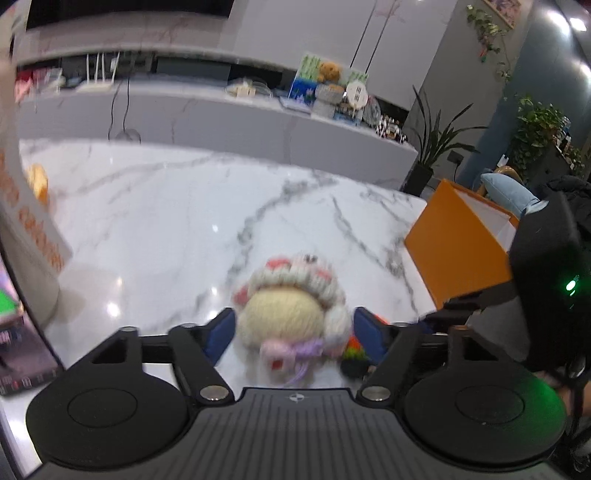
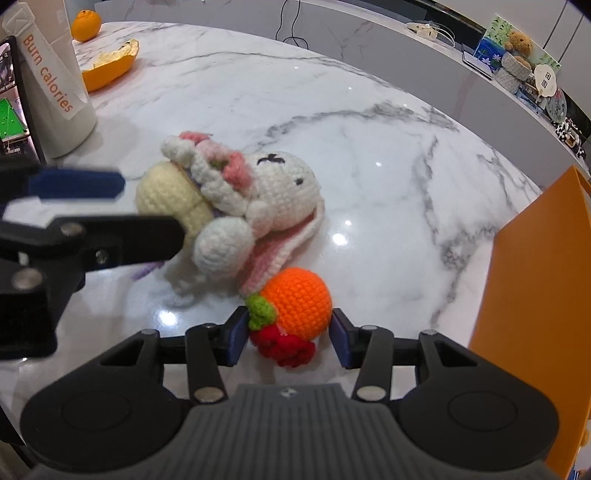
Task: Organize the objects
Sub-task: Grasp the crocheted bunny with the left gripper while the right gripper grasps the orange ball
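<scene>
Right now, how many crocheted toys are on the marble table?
2: a crocheted bunny mid-table, reached by the left gripper, and an orange crocheted fruit between the right gripper's jaws. Others may be hidden.

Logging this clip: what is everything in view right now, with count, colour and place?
crochet bunny: one, white with pink flowers and a cream body, lying mid-table
crochet orange: one, orange, green leaf, red flower, in front of the bunny
box: one, orange, right edge
canister: one, white with orange lettering, left
whole orange: one, far left
orange peel: one, beside the canister
screen: one, lit, behind the canister
teddy bear: one, brown, back counter
table: one, white marble
left claw: black, blue pads, open around the bunny
right claw: same, open, flanking the crochet orange
</scene>
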